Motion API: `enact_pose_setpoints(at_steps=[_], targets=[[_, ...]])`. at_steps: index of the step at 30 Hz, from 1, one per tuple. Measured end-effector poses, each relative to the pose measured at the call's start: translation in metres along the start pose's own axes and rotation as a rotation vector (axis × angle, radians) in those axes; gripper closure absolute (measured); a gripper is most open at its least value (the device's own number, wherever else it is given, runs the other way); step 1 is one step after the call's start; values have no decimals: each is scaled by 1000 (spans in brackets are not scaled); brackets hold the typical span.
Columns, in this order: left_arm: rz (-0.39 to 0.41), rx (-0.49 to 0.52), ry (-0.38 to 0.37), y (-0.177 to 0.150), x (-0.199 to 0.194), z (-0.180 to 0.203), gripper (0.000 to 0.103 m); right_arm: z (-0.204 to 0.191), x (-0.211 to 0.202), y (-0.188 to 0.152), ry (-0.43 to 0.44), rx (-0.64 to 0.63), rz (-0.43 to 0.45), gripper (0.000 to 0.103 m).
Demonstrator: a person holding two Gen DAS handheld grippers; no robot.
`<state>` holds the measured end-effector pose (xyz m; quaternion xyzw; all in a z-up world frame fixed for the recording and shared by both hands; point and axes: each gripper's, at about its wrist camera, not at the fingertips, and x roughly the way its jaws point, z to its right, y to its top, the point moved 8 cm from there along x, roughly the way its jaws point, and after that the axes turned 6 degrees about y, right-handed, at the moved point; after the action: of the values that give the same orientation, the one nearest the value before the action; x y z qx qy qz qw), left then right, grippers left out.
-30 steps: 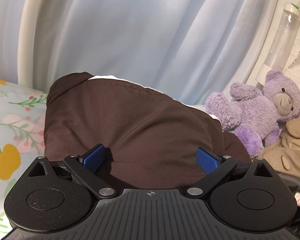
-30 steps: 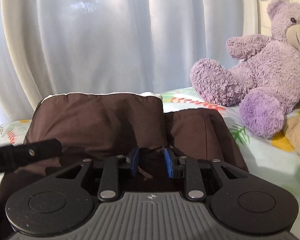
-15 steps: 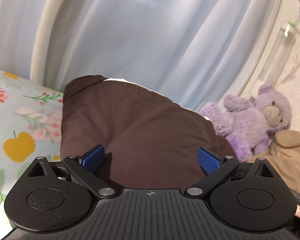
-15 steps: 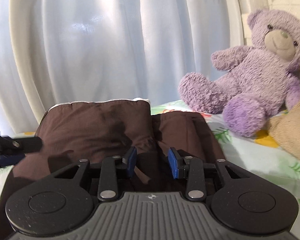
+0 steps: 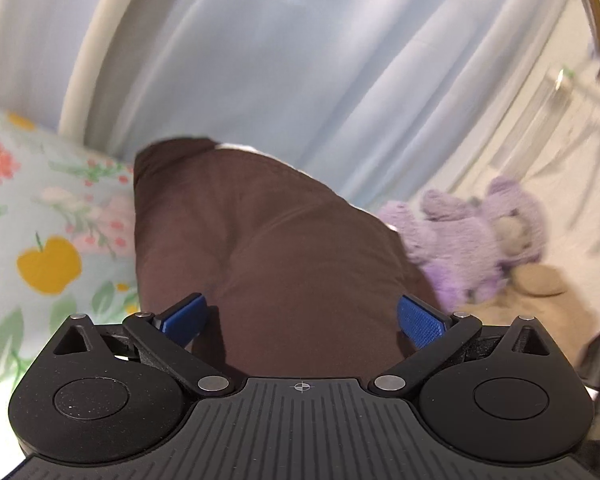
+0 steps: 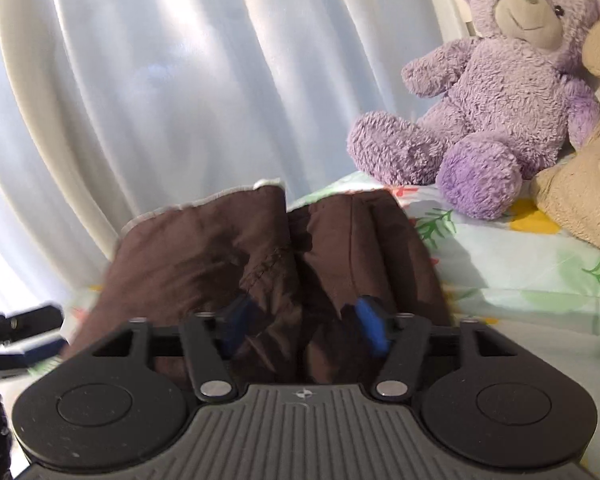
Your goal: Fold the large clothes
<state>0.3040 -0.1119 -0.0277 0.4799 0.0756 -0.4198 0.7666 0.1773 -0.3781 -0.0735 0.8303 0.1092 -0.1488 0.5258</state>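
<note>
right gripper [image 6: 302,330] fingers have parted; brown garment [image 6: 228,256] bunched between.

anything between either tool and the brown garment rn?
Nothing visible. The left tool and right tool are both open directly over the brown garment. The purple teddy bear sits clear, off to the right.

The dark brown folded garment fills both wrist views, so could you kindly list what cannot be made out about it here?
- Near edge of the dark brown folded garment: left wrist view, hidden behind the black left claw.
- Cloth between the right claw pads: right wrist view, motion-blurred; contact unclear.
- Garment type: neither view shows it whole.
- Purple plush teddy bear: left wrist view, face blurred.
- Floral bedsheet: underside of garment hidden.
</note>
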Motion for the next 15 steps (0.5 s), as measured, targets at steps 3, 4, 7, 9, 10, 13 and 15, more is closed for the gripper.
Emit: enact_pose_setpoints(at_steps=[3,4,7,9,10,13,15], targets=[[-61,-62,-26,5,-14,-32,0,43,-11,9,-16,106,-46,40],[-64,-69,-11,4,-15,-42,0,55,-8,6,14,166,-94,40],[-113,-167,-30,-4,-3,-60,0,76,7,-10,178,375,-203,38],[-158,-233,-72,-11,11,-64,1,81,18,-15,262,461,-223,35],[-166,-248,-76,-14,16,-65,9,83,22,-15,256,464,-223,35],[-165,-269,-68,-18,28,-71,10,79,36,-16,227,420,-262,48],[-163,-301,-77,-17,30,-76,10,73,45,-18,219,381,-295,57]])
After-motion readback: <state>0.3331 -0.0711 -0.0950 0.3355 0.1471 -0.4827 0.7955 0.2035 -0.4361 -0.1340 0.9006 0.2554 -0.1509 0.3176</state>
